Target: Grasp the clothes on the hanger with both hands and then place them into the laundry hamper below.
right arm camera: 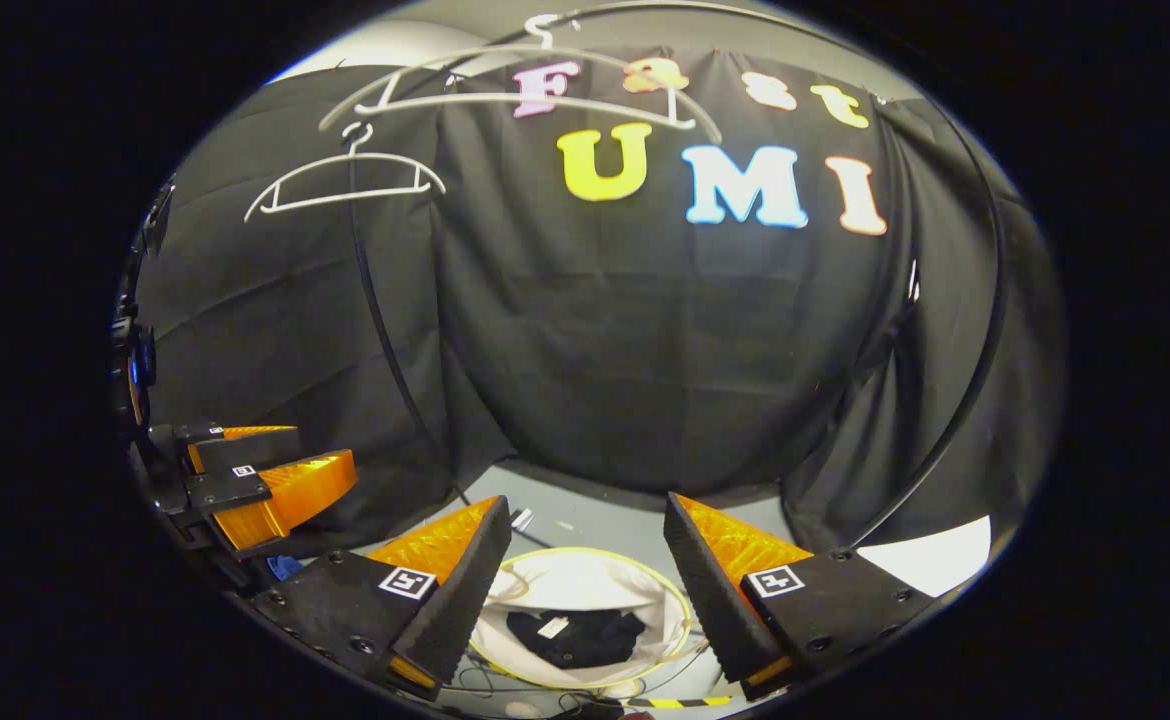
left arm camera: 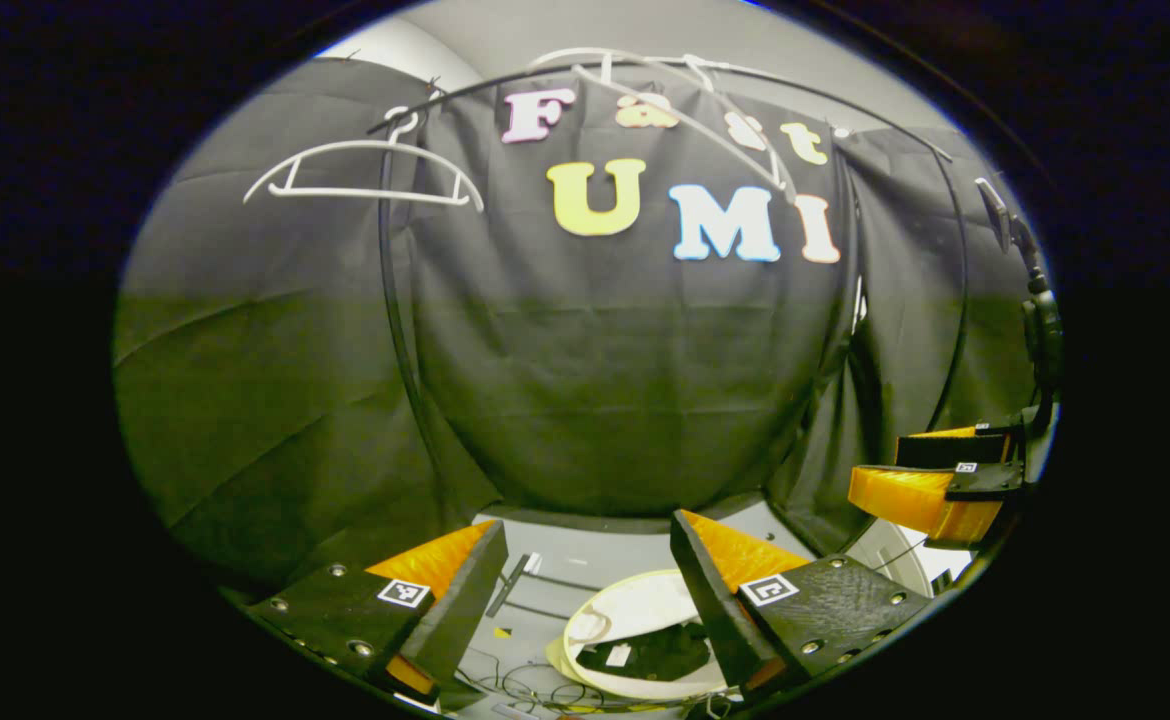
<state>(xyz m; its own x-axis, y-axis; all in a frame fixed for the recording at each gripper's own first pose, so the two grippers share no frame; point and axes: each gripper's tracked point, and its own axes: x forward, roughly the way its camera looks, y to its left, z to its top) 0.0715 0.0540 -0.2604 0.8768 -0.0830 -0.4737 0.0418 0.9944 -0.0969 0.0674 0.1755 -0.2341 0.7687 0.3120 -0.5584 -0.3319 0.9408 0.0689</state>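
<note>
Two white hangers hang bare on the black rail: one [left arm camera: 365, 175] at the upper left, one [left arm camera: 685, 110] near the top centre. In the right gripper view they appear as a lower hanger [right arm camera: 345, 185] and a higher one [right arm camera: 525, 90]. Down on the floor stands the white laundry hamper [left arm camera: 645, 600] [right arm camera: 595, 580], with a dark garment [left arm camera: 655, 650] [right arm camera: 575, 635] lying inside it. My left gripper [left arm camera: 585, 590] is open and empty, well above the hamper. My right gripper [right arm camera: 585, 585] is also open and empty above it. Each is seen from the other's view, right gripper [left arm camera: 930, 475], left gripper [right arm camera: 265, 480], fingers apart.
The curved black rack pole [left arm camera: 395, 330] [right arm camera: 375, 330] runs down in front of the black cloth wall. Loose cables [left arm camera: 535, 690] lie on the grey floor beside the hamper. A striped tape mark [right arm camera: 685, 702] is on the floor near the hamper's front.
</note>
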